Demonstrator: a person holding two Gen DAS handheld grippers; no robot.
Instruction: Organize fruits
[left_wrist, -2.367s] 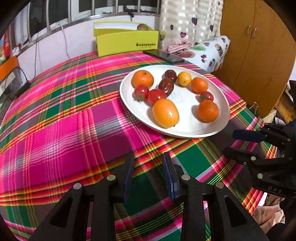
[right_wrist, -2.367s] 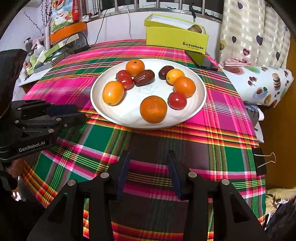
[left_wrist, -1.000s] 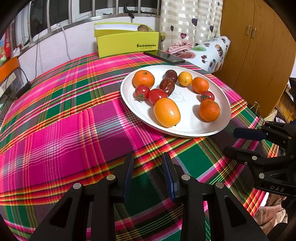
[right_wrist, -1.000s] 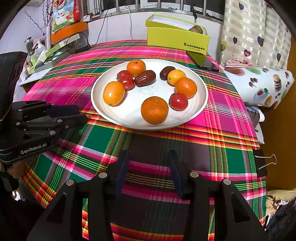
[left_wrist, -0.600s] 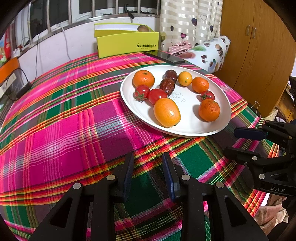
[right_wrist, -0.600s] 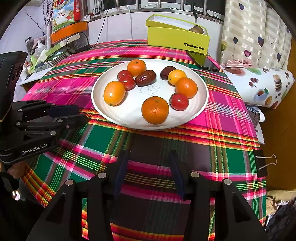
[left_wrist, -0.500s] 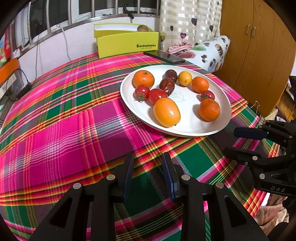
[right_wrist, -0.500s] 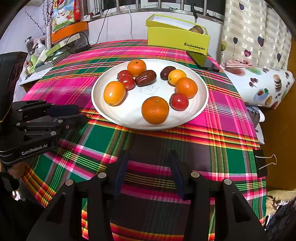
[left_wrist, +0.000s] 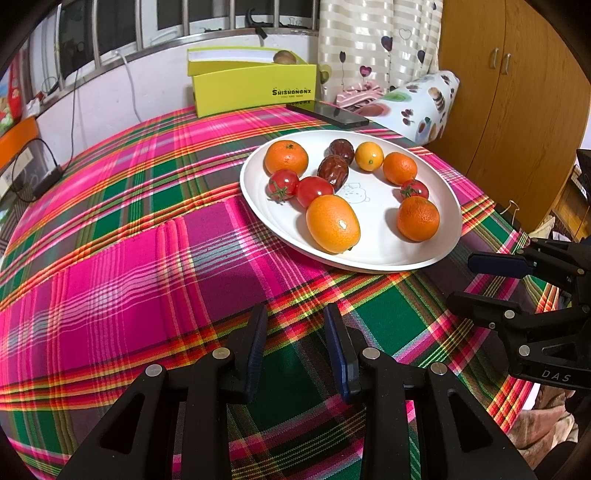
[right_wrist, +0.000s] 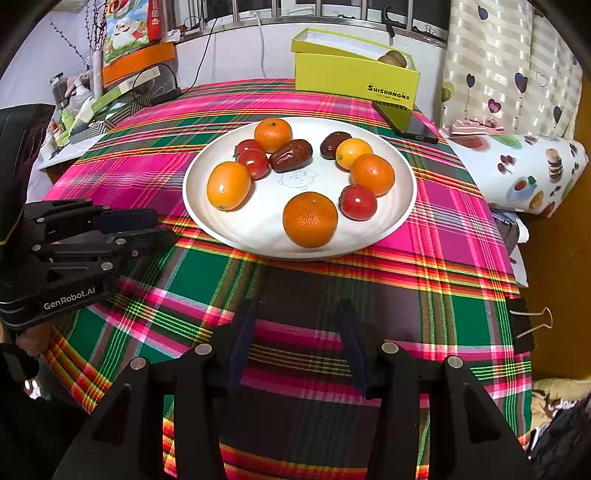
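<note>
A white plate (left_wrist: 369, 263) (right_wrist: 258, 226) on the plaid tablecloth holds a large orange (left_wrist: 332, 224) (right_wrist: 228, 185), three tangerines, one of them nearest me (left_wrist: 418, 218) (right_wrist: 310, 219), three cherry tomatoes (left_wrist: 314, 191) (right_wrist: 358, 202), two dark dates (left_wrist: 333, 171) (right_wrist: 290, 155) and a small yellow citrus (left_wrist: 368, 156) (right_wrist: 353, 152). My left gripper (left_wrist: 295, 314) (right_wrist: 155, 227) hovers open over the cloth, short of the plate's near-left side. Over the cloth in front of the plate is my right gripper (right_wrist: 295, 306) (left_wrist: 463, 280), open too. Neither holds anything.
A yellow-green box (left_wrist: 255, 86) (right_wrist: 354, 79) with a brown fruit (left_wrist: 284, 57) in it stands at the table's far edge, a black phone (left_wrist: 328, 113) (right_wrist: 406, 123) beside it. A binder clip (right_wrist: 532, 321) pins the cloth's right edge. A wooden cupboard (left_wrist: 517, 74) stands right.
Both views have shifted very slightly toward the plate since the earliest frames. The fruits have not moved and both grippers have stayed open.
</note>
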